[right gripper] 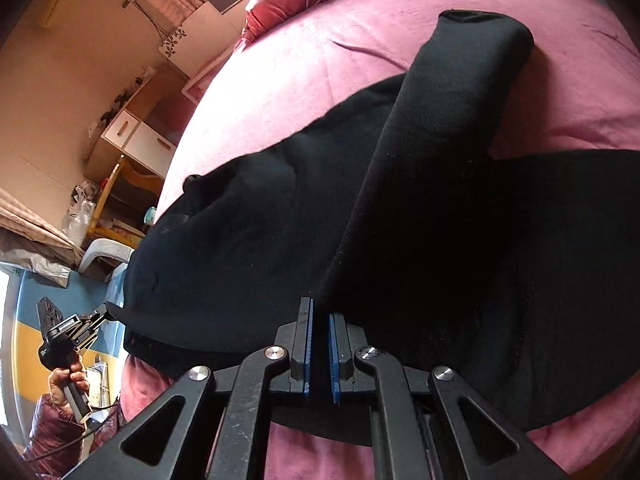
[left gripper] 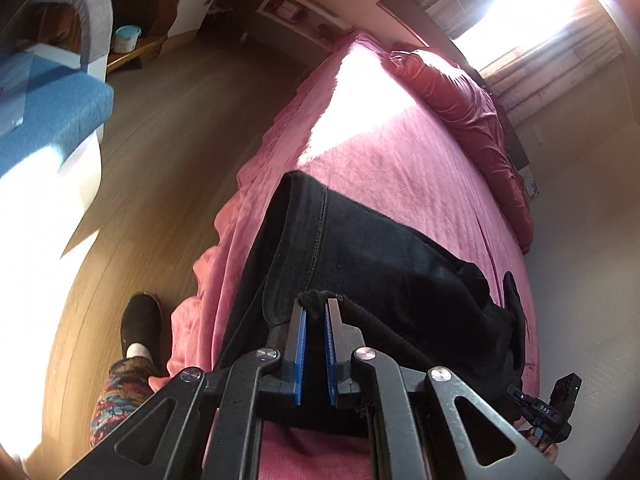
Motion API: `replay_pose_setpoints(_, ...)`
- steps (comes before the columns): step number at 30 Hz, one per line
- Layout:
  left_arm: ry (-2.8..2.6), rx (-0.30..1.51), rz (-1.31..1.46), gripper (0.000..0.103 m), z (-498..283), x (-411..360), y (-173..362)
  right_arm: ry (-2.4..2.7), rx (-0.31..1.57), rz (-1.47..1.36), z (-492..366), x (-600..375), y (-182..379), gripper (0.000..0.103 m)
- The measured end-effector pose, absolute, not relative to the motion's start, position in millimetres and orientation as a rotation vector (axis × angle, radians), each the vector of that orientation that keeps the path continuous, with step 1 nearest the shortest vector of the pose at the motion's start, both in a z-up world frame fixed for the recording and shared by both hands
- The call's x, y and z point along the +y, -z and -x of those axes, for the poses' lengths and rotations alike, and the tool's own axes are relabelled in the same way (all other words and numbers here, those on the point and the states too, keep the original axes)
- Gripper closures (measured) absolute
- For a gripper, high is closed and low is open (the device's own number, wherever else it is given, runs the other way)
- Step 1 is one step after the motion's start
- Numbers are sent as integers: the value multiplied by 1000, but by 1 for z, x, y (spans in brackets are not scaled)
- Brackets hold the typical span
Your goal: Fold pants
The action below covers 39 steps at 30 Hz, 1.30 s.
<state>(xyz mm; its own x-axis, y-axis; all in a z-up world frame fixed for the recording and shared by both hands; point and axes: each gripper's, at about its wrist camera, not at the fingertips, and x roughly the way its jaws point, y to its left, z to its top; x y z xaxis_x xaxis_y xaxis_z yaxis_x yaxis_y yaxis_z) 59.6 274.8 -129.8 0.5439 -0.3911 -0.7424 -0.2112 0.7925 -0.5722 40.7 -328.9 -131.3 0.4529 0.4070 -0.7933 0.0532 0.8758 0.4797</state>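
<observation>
Left gripper [left gripper: 317, 304]: jaws closed on an edge of the black pants [left gripper: 384, 256].
Right gripper [right gripper: 320, 312]: jaws nearly together, pinching pants fabric.
Pants: draped ahead of both grippers on the pink bed [left gripper: 400, 160].

We hold our left gripper [left gripper: 317, 307] with jaws pinched nearly together on black cloth; our right gripper [right gripper: 321, 312] is likewise clamped on cloth.
</observation>
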Motion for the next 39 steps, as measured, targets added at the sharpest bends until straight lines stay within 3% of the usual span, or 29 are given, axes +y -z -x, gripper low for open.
replay_pose_setpoints(2, 98, 1018, 728, 89, -54, 279, 135, -217, 1103, -475, -40, -329, 140, 96)
replay_pose_setpoints(4, 95, 1021, 831, 75, -47, 288, 138, -204, 1115, -470, -41, -326, 146, 96)
replay_pose_setpoints(10, 96, 995, 1068, 67, -30, 305, 144, -189, 1129, -454, -50, -318, 159, 96)
replay_pose_setpoints(14, 36, 1052, 1041, 66, -30, 301, 152, -190, 1124, -455, -51, -316, 160, 96)
replay_pose_setpoints(17, -9, 1077, 980, 68, -31, 294, 154, -194, 1116, -447, -49, -317, 158, 96)
replay_pose_setpoints(20, -34, 1105, 890, 87, -37, 287, 153, -201, 1092, -443, -39, -324, 145, 96)
replay_pose_setpoints(21, -33, 1108, 861, 98, -39, 285, 151, -207, 1080, -447, -37, -325, 140, 96)
replay_pose_setpoints(29, -67, 1087, 751, 99, -48, 287, 138, -269, 1022, -411, -11, -322, 98, 96)
replay_pose_setpoints(39, -79, 1097, 717, 99, -38, 290, 139, -266, 1106, -393, 16, -308, 118, 97)
